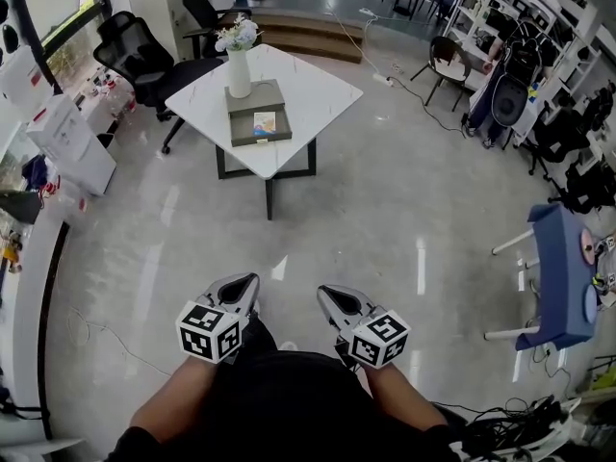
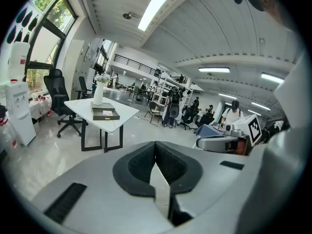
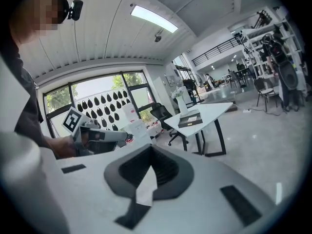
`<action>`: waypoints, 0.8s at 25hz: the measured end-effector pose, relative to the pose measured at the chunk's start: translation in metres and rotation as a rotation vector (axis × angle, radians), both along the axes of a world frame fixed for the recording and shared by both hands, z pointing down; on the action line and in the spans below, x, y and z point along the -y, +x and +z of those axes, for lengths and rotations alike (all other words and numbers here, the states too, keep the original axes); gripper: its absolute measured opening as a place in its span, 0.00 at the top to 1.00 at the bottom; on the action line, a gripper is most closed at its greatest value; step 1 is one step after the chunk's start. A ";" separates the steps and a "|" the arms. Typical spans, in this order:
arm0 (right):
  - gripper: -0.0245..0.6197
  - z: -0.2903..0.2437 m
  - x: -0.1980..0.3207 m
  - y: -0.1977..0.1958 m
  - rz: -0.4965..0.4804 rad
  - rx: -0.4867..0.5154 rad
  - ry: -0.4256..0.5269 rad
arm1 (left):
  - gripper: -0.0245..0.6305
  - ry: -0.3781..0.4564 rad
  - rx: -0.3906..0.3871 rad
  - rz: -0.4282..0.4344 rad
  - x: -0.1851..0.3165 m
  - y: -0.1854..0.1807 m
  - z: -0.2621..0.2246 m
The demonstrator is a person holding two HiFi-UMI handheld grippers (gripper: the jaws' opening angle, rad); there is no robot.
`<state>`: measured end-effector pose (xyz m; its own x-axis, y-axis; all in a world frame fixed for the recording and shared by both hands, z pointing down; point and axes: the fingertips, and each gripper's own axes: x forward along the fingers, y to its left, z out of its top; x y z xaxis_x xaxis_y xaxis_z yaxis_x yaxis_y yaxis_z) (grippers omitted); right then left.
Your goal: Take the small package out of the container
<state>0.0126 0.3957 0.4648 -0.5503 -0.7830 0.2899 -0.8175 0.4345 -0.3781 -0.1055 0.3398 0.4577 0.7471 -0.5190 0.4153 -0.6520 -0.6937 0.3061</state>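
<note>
White counter (image 1: 313, 89) is standing well apart from the person, across a stretch of shiny floor (image 1: 385, 219). It is carrying the dark container (image 1: 252, 97), with the small package (image 1: 264, 123) lying inside, just in front of a vase (image 1: 238, 70) of flowers. Nothing is within reach yet, so the step in hand looks like the approach. It would go best by walking up square to the counter, parting one pair of jaws only when above the container, and coming down clear of the vase. The left gripper (image 1: 247, 281) and right gripper (image 1: 328, 294) are hanging low in front of the waist, side by side, both pointing forward. Bare forearms (image 1: 178, 393) are bending in close to the body. Both pairs of jaws are sitting closed, with nothing between them.
</note>
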 end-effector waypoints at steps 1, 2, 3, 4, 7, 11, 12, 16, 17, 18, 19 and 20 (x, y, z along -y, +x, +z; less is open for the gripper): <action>0.96 0.002 0.002 -0.001 -0.006 0.001 -0.005 | 0.96 -0.005 0.001 -0.007 0.003 -0.001 0.002; 0.96 0.005 0.005 -0.003 -0.012 0.001 -0.009 | 0.96 -0.009 0.002 -0.011 0.006 -0.002 0.004; 0.96 0.007 0.008 -0.004 -0.015 0.001 -0.014 | 0.96 -0.014 0.005 -0.012 0.009 -0.002 0.007; 0.96 0.009 0.011 -0.004 -0.016 0.002 -0.019 | 0.96 -0.018 0.007 -0.010 0.011 -0.002 0.009; 0.96 0.013 0.022 -0.001 -0.009 0.002 -0.029 | 0.96 -0.028 0.010 -0.003 0.022 0.001 0.015; 0.96 0.016 0.047 0.008 0.013 -0.005 -0.039 | 0.96 -0.026 0.000 0.001 0.052 0.008 0.015; 0.96 0.017 0.054 0.010 0.017 -0.007 -0.041 | 0.96 -0.024 -0.003 0.004 0.060 0.009 0.015; 0.96 0.027 0.090 0.015 0.025 -0.014 -0.063 | 0.96 -0.016 0.009 0.007 0.099 0.012 0.022; 0.96 0.031 0.100 0.015 0.027 -0.013 -0.076 | 0.96 -0.021 0.012 0.005 0.110 0.011 0.025; 0.96 0.034 0.111 0.015 0.027 -0.011 -0.090 | 0.96 -0.030 0.013 0.004 0.121 0.011 0.028; 0.96 0.036 0.123 0.014 0.024 -0.010 -0.102 | 0.96 -0.038 0.013 0.003 0.132 0.010 0.030; 0.96 0.037 0.136 0.013 0.019 -0.011 -0.109 | 0.96 -0.044 0.012 0.004 0.145 0.010 0.030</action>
